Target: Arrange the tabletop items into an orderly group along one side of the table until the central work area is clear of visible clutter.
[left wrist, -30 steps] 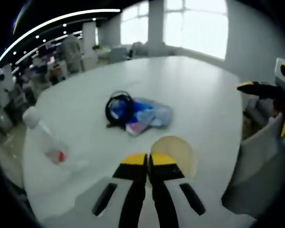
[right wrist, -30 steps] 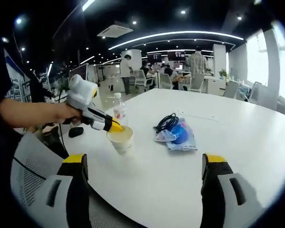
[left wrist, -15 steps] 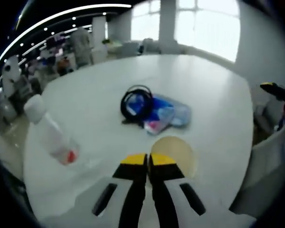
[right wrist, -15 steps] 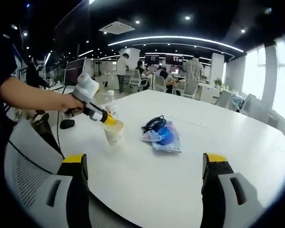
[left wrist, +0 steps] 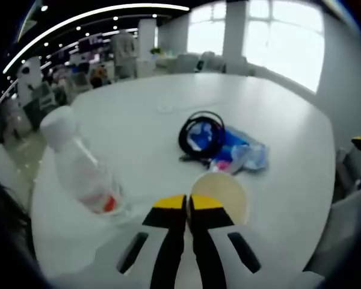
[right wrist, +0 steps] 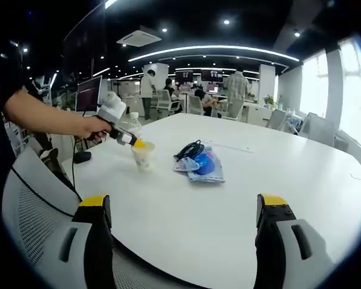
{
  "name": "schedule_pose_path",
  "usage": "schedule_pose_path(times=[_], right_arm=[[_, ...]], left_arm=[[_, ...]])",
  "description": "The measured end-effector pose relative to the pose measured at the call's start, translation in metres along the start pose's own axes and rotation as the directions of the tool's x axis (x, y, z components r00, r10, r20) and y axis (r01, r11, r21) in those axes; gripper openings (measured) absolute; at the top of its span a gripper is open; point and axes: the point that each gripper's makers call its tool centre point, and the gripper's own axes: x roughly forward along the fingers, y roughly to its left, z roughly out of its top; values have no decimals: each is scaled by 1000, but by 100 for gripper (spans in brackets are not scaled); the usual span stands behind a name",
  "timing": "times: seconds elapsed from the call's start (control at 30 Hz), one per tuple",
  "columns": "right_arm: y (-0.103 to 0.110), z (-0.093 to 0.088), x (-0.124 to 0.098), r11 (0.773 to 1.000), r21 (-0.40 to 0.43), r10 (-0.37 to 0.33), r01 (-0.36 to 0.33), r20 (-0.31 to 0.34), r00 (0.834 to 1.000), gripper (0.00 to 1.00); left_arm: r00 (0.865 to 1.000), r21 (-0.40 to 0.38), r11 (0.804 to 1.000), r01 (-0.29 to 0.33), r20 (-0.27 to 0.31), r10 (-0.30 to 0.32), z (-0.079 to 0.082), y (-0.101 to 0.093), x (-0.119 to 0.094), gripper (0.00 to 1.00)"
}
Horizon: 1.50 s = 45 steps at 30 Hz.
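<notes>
My left gripper [left wrist: 186, 202] is shut on the rim of a cream paper cup [left wrist: 221, 194], which it holds close over the white table [left wrist: 138, 102]. Seen from the right gripper view, that cup [right wrist: 144, 155] sits under the left gripper [right wrist: 134, 142], held out by a person's arm. A clear plastic bottle [left wrist: 81, 171] with a white cap stands just left of the cup. Beyond the cup lie a coiled black cable [left wrist: 201, 132] and blue packets [left wrist: 240, 153]. My right gripper [right wrist: 183, 205] is open near the table's edge with nothing between its jaws.
A grey mesh chair back [right wrist: 30, 211] is at the left, below the person's arm. A small dark object [right wrist: 81, 158] lies beyond the table's left edge. Office desks and people fill the background. The bottle [right wrist: 131, 123] stands behind the left gripper.
The left gripper has carried the cup leftward, closer to the bottle, which now looms larger. The right gripper has stayed open, and the cup looks smaller and farther in its view.
</notes>
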Motion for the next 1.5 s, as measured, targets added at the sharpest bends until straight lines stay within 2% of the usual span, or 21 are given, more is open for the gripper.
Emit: schedule_pose_path(times=[0.07, 0.47, 0.8, 0.87, 0.97, 1.07, 1.17, 1.33, 1.5], right_arm=[[-1, -1, 1, 1000, -8, 0, 0, -2, 1000, 100], [-3, -3, 3, 1000, 1, -11, 11, 5, 1000, 100], [-7, -3, 3, 1000, 0, -25, 25, 3, 1000, 100], [-9, -4, 3, 1000, 7, -30, 30, -1, 1000, 100], [-9, -6, 3, 999, 9, -33, 33, -9, 999, 100], [-9, -6, 3, 999, 4, -34, 34, -13, 999, 100], [-9, -7, 3, 999, 1, -32, 32, -16, 999, 97], [-8, -9, 3, 1000, -4, -31, 31, -28, 999, 97], [-7, -10, 3, 1000, -7, -26, 26, -32, 999, 98]], left_arm=[[1000, -49, 999, -23, 6, 24, 1, 9, 2, 0], [991, -163, 980, -117, 44, 126, 6, 29, 13, 0], [974, -208, 957, -205, 49, 219, 10, 41, 22, 0], [966, -203, 950, -236, 55, 251, 11, 47, 23, 0], [967, -226, 946, -234, 51, 251, 10, 48, 24, 1], [967, -215, 947, -238, 43, 252, 9, 48, 24, 4], [969, -204, 951, -233, 35, 245, 7, 46, 24, 16], [972, -170, 959, -227, 27, 235, 3, 41, 18, 24], [971, -72, 971, -229, 48, 233, 8, 37, 11, 32]])
